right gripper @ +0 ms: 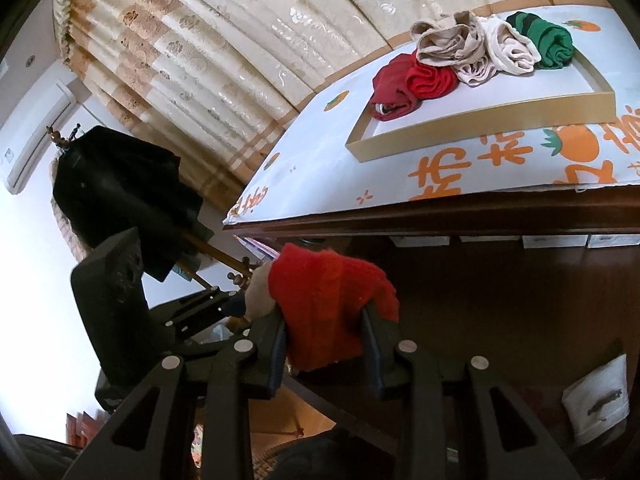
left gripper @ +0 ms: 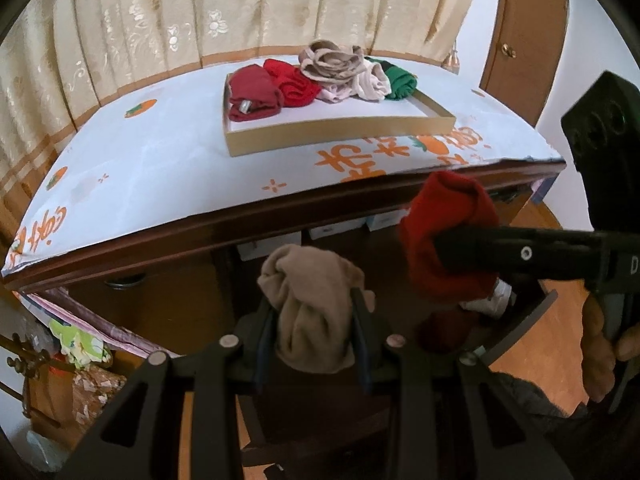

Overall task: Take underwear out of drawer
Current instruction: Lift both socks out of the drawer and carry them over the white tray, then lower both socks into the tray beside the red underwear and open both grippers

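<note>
1. Surface: dark wooden desk (left gripper: 224,220), top covered by a white cloth (left gripper: 160,152) printed with orange fruit and characters. The cloth reaches the desk's front edge.
2. Room: cream curtain (left gripper: 160,12) with a floral pattern hangs behind the desk. A brown door (left gripper: 524,40) stands right of the desk in the left wrist view. Pale wall and an air conditioner (right gripper: 36,128) show left of the desk in the right wrist view, with a black garment (right gripper: 120,188) on a stand. Wood floor beneath.
3. Container on the desk: shallow tan tray (left gripper: 340,136) with a white bottom, near the desk's back edge. Along its far side lies a row of rolled underwear (left gripper: 344,64): dark red, bright red, beige, pale cream, green. The tray's near half is bare.
4. Under the desk top: dark drawer (left gripper: 536,312), open. Red and pale cloth lie inside, dim. Small white boxes (left gripper: 340,228) line its back.
5. Left gripper (left gripper: 314,320): below the desk's front edge, fingers pinching a beige roll (left gripper: 312,300).
6. Right gripper (right gripper: 324,336): just right of the left one, also below the desk edge, fingers clamped on a red roll (right gripper: 328,292). Both rolls are lifted over the drawer.
</note>
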Demonstrator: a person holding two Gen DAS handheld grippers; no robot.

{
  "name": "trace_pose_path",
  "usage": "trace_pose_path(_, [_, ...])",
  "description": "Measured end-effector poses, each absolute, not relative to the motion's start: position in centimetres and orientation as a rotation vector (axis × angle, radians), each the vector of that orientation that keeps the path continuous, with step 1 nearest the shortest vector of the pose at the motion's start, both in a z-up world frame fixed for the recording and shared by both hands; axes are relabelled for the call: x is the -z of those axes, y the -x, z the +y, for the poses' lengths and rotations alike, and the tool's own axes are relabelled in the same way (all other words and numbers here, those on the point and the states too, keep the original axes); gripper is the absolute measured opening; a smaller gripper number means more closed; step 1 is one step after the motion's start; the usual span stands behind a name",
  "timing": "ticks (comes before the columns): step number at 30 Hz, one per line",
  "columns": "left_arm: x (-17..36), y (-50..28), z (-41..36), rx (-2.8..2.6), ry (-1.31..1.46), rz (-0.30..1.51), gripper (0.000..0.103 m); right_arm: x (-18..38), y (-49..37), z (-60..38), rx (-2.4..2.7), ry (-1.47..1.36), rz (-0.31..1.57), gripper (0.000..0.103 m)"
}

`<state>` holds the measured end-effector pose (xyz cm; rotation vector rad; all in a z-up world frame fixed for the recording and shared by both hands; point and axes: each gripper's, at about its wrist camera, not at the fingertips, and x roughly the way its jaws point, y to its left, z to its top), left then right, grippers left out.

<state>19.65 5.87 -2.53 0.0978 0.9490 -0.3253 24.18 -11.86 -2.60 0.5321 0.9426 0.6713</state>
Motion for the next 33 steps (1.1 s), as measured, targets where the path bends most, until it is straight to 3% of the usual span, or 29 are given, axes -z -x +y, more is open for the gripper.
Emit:
trace_pose_path(19, [-0.4,-26.6,8.9,0.242,0.025,0.824,0.032,0.7,-31.8,-11.2,-0.710,-0.578,0.859,0.035])
trace_pose_path(33, [-2.7,-35.2,5.9,0.258,0.004,0.778,0.032,-0.7,-40.0,-11.4,-0.531,-0.488,0.834,0.035])
